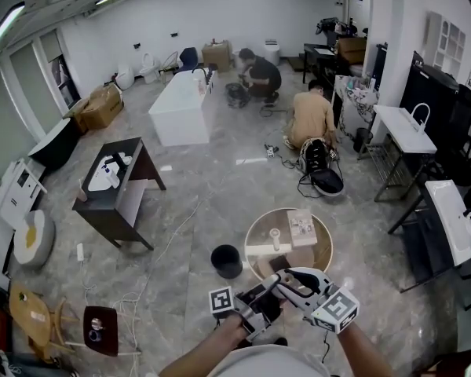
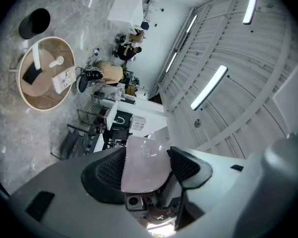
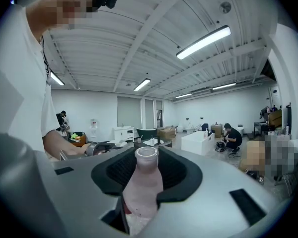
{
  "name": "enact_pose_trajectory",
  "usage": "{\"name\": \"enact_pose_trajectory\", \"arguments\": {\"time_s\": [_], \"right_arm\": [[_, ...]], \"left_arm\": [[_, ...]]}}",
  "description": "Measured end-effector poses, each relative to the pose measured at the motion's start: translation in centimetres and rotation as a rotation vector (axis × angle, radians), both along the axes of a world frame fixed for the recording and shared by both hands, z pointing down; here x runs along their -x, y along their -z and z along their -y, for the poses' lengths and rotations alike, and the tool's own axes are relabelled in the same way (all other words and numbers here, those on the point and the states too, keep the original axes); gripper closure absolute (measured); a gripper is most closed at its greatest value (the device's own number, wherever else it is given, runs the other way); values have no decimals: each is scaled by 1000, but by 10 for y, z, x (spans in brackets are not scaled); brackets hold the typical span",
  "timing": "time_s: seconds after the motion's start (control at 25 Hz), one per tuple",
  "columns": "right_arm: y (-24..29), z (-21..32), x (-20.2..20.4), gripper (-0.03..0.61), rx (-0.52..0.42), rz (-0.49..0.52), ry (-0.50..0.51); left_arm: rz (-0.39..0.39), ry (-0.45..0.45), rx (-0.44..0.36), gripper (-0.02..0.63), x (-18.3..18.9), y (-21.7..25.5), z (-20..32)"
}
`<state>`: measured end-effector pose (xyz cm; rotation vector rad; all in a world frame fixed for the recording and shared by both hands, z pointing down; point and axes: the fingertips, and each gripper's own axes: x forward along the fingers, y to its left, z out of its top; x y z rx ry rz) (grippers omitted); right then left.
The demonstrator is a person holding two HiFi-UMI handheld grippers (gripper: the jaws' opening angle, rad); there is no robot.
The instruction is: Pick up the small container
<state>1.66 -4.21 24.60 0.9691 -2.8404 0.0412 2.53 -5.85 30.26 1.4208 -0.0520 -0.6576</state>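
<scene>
We note the bottle (image 3: 140, 190) is off the round counter (image 1: 253, 228) and up near our body. The right gripper (image 3: 148, 166) has its fingers closed on the bottle below its open neck, and the left gripper (image 2: 147, 168) has its fingers clamped on a pale translucent piece (image 2: 144, 155) we cannot identify. We judge the bottle light, smooth and thin-walled, so likely to slip or dent; the body under the neck seems the best hold, above a glossy stone floor (image 1: 204, 199) in a cluttered room.
</scene>
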Motion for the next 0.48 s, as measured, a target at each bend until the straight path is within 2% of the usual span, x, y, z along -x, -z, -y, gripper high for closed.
{"name": "enact_pose_trajectory", "arguments": {"time_s": [0.48], "right_arm": [[2,1,13,426,-7,-9,-8]], "left_arm": [[-7,-7,-5,334,12,2,1]]}}
